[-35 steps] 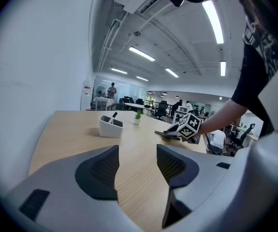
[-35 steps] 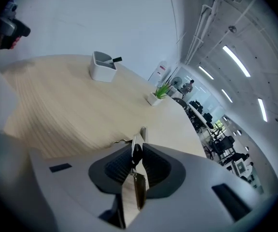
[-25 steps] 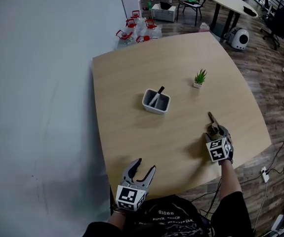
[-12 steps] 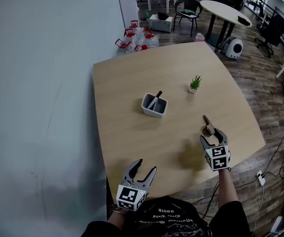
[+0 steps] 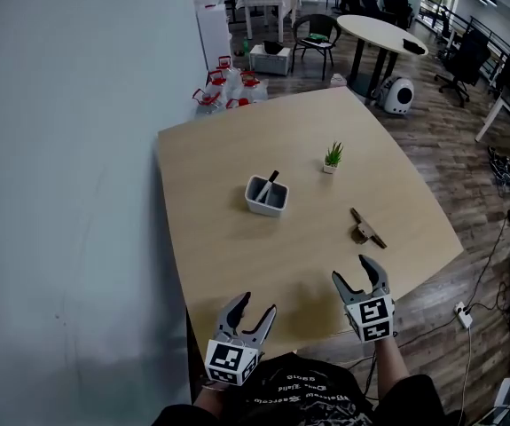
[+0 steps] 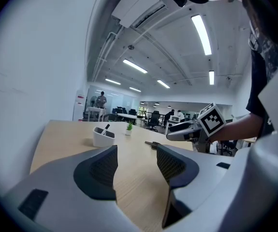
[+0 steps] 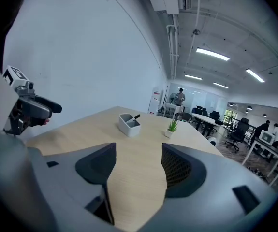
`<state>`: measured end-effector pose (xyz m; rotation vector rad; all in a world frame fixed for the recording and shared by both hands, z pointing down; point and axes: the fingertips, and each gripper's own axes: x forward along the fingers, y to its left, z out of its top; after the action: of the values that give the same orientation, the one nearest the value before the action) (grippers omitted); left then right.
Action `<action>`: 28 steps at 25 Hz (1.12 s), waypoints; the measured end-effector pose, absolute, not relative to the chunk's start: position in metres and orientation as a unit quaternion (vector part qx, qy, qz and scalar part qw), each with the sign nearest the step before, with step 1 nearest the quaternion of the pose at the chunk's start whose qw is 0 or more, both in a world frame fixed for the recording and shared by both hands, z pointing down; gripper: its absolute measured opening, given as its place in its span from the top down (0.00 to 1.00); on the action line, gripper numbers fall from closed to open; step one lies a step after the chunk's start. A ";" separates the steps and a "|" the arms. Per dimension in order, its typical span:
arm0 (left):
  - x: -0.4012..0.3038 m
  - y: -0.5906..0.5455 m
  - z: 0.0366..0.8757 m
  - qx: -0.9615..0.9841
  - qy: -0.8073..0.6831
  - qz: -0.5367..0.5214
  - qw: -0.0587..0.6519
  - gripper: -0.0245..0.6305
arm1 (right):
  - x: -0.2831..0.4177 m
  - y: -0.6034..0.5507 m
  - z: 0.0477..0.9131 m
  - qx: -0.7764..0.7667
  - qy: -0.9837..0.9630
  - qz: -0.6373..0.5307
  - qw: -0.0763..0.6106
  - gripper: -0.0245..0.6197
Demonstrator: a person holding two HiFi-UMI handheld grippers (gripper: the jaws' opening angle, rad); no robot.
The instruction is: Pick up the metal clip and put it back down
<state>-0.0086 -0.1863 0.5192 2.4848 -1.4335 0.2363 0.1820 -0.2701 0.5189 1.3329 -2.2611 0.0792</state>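
Observation:
The metal clip lies flat on the wooden table, right of centre; in the left gripper view the clip shows as a small dark shape. My right gripper hangs open near the table's front edge, a short way in front of the clip and apart from it, with nothing between its jaws. My left gripper stands open at the front left edge, empty too.
A white container holding a dark pen stands mid-table, also in the right gripper view. A small potted plant sits behind it to the right. A grey wall runs along the left; water jugs and office furniture lie beyond.
My right gripper has let go of the clip, opened, and drawn back toward the front edge. The clip now rests on the table. The left gripper has barely moved.

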 end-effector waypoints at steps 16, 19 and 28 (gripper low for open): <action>-0.025 -0.164 0.528 0.861 -0.487 0.076 0.129 0.59 | 0.153 -0.188 0.533 0.522 -0.824 0.068 0.211 0.48; -0.025 -0.164 0.528 0.861 -0.486 0.073 0.130 0.59 | 0.153 -0.187 0.530 0.524 -0.823 0.067 0.206 0.48; -0.019 -0.160 0.524 0.870 -0.471 0.067 0.131 0.68 | 0.144 -0.183 0.515 0.526 -0.828 0.053 0.187 0.63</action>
<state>-0.0192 -0.1605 0.5244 2.5247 -1.3684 0.1953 0.1443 -0.1834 0.5154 1.4805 -2.3314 0.1486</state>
